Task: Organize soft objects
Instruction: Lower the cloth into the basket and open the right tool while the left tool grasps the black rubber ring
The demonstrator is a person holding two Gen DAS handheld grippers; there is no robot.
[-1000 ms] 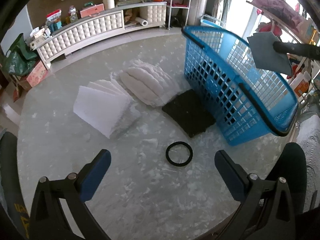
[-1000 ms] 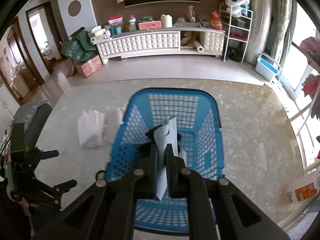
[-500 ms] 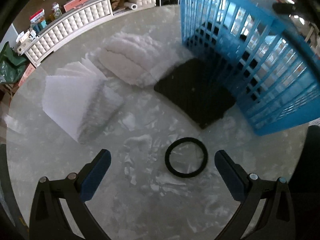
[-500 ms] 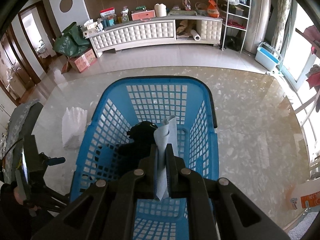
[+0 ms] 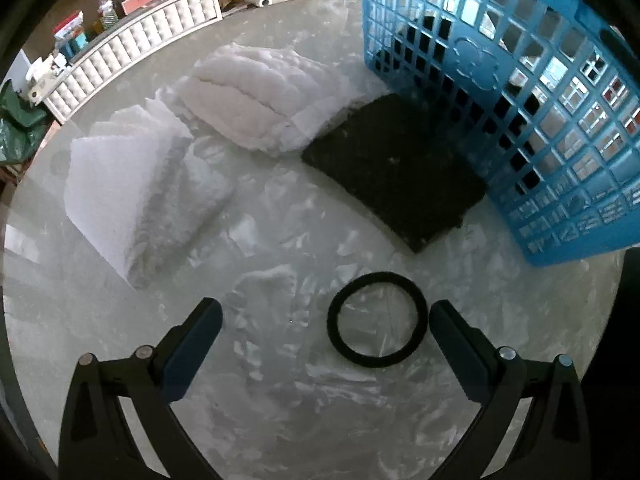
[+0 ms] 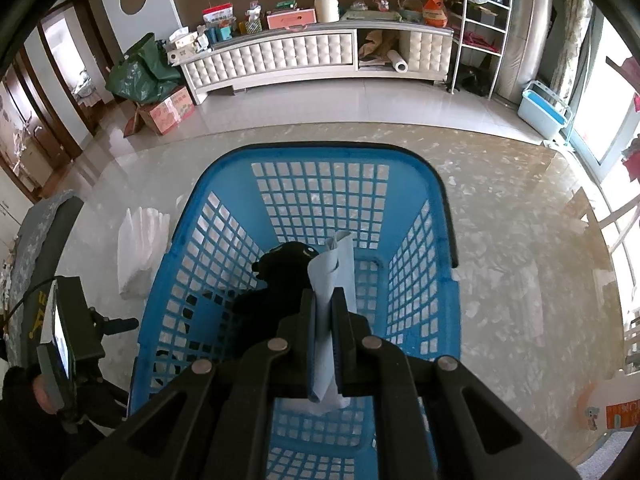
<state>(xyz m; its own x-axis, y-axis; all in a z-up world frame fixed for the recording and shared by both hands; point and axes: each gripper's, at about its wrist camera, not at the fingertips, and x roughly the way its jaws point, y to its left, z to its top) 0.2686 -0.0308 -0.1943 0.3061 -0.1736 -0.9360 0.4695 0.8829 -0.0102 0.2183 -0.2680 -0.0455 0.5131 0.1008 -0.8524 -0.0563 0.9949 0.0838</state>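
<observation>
The right gripper (image 6: 325,312) pinches a blue cloth (image 6: 334,268) above the blue basket (image 6: 440,248), seemingly to drop it in; the left gripper (image 5: 324,322), jaws spread, brackets the black hair tie (image 5: 376,319), likely next.

Daylight floods in from the windows (image 6: 608,92) at the right edge of the right wrist view, blown out to white. The glossy table (image 5: 280,380) mirrors it in pale streaks. The left wrist view is dimmer, bluish and slightly soft. Both frames bow strongly outward, with black vignetted corners.
</observation>
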